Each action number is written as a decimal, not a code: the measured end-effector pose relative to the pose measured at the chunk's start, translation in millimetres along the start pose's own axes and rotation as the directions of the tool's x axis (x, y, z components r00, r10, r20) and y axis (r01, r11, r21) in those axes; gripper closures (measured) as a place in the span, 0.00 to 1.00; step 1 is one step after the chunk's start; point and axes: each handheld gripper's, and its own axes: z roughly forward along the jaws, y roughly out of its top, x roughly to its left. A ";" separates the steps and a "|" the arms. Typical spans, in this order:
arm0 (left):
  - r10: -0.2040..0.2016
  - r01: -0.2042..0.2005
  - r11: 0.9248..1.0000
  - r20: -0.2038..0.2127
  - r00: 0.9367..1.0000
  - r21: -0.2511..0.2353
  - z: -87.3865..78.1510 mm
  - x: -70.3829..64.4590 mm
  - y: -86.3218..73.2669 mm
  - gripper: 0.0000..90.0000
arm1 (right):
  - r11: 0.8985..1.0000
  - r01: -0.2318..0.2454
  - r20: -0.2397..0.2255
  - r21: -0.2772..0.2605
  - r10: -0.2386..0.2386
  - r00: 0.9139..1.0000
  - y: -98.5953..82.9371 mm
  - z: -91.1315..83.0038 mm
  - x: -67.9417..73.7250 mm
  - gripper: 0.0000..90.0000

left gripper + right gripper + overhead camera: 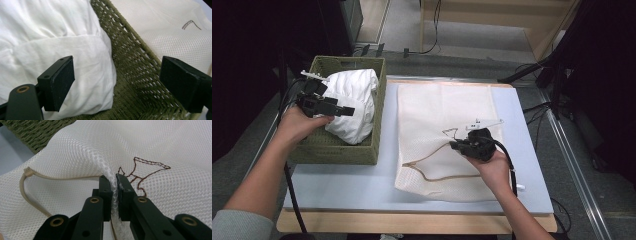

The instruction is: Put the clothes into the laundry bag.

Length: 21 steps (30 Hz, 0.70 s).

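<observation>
A cream mesh laundry bag [447, 115] lies flat on the table, with a tan drawstring [437, 176] along its near part and a brown stitched mark [451, 132]. My right gripper [456, 146] is shut on a pinched fold of the mesh bag [82, 147], right beside the brown stitching [147, 167]. A bundle of white cloth [352, 102] fills the green woven basket [337, 150] at the left. My left gripper [347, 111] hovers open over the white cloth [50, 37], its jaws wide apart above the basket's inner wall [135, 72].
The basket stands on the table's left side, touching the mesh bag's left edge. A pale blue mat [362, 185] covers the tabletop, with bare room near the front edge. Black cables trail from both grippers. Dark stands and floor surround the table.
</observation>
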 end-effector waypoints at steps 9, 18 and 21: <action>-0.018 0.018 1.000 -0.066 0.998 -0.004 6.9 19.5 4.8 0.11 | 1.000 0.001 -0.003 0.004 -0.001 1.000 -0.6 0.9 0.6 0.94; -0.100 0.101 0.995 -0.114 0.988 0.000 20.9 48.6 3.6 0.00 | 1.000 0.010 -0.006 0.011 -0.010 1.000 -0.7 2.1 1.8 0.94; -0.128 0.131 0.991 -0.136 0.982 0.012 29.0 55.1 3.5 0.00 | 1.000 0.012 -0.004 0.011 -0.012 1.000 -0.7 2.2 2.1 0.94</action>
